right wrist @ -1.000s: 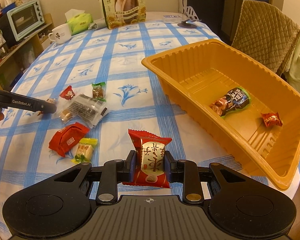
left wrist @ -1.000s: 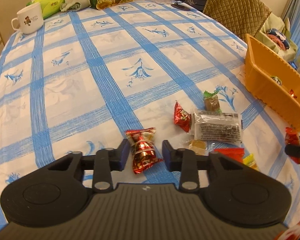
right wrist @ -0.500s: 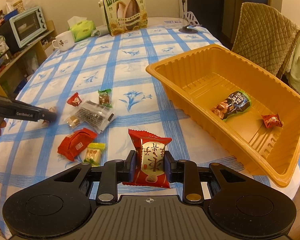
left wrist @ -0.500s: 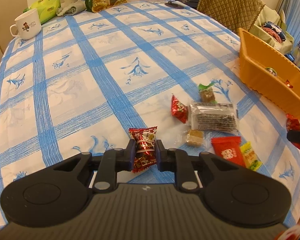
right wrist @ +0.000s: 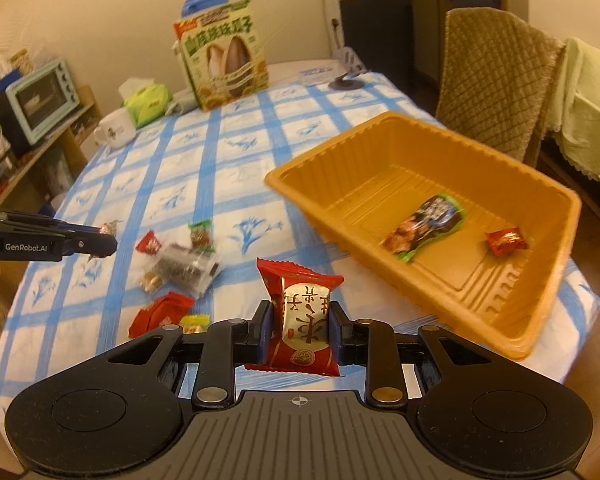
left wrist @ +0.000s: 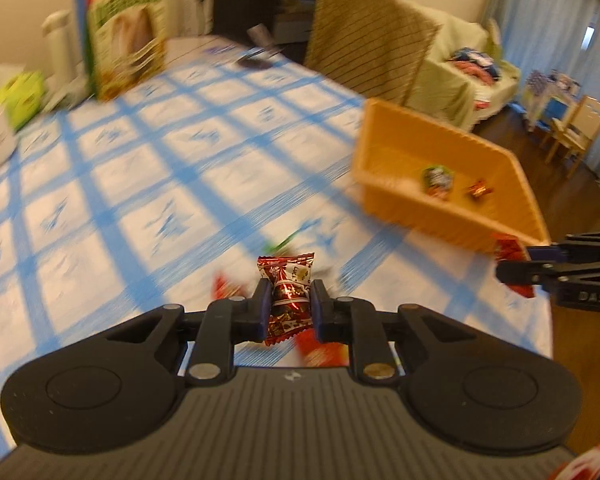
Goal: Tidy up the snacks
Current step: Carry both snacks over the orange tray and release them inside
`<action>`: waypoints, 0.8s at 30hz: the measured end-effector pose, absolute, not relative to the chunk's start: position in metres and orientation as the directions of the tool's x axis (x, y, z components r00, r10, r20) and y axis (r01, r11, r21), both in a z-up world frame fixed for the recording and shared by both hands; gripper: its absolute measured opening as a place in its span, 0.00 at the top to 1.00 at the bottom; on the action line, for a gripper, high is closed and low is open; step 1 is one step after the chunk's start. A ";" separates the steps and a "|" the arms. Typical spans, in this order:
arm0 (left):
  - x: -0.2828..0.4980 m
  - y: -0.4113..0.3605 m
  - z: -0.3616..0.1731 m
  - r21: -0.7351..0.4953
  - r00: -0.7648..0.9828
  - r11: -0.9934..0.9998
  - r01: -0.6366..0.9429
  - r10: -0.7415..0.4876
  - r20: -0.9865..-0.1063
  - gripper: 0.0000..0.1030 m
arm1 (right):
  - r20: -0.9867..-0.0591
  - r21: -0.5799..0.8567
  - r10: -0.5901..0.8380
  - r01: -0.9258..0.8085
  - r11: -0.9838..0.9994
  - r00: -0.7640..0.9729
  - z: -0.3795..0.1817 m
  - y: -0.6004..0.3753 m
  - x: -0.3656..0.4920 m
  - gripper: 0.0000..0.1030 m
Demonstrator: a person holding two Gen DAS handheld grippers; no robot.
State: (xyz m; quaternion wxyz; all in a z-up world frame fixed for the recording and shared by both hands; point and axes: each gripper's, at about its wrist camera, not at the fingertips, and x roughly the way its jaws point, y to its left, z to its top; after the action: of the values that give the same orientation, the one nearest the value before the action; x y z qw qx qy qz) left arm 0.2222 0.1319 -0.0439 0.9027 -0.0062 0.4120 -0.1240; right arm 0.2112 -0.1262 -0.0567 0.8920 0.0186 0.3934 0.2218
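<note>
With your left gripper (left wrist: 287, 312) now lifted off the table, closed on the red foil candy (left wrist: 287, 300), and your right gripper (right wrist: 300, 330) still clamping a red pastry packet (right wrist: 302, 320), both snacks head toward the orange tray (right wrist: 532, 336).

On the bench (right wrist: 236, 168), the tray (right wrist: 548, 312) sits to my right with two packets (right wrist: 424, 228) inside. The loose snacks (right wrist: 180, 272) lie to my left. The seed box (right wrist: 224, 56) stands at the far edge, a mug (right wrist: 114, 132) left of it.
</note>
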 end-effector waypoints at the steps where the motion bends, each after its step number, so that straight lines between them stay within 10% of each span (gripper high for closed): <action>1: 0.226 0.125 -0.041 -0.112 0.632 0.965 0.239 -0.241 -0.737 0.82 | -0.690 0.210 0.405 -0.369 0.905 0.600 -0.053 -0.131 0.212 0.71; 24: 0.352 -0.026 -0.039 -0.094 0.565 0.865 0.493 -0.400 -0.721 0.82 | -0.674 0.275 0.238 -0.061 0.959 0.700 -0.031 -0.217 0.281 0.71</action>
State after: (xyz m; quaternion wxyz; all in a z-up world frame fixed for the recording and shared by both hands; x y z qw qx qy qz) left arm 0.3518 -0.0257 -0.0385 0.8827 0.0592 0.3915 -0.2531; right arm 0.2809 -0.2170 -0.0314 0.9145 0.1168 0.3788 0.0816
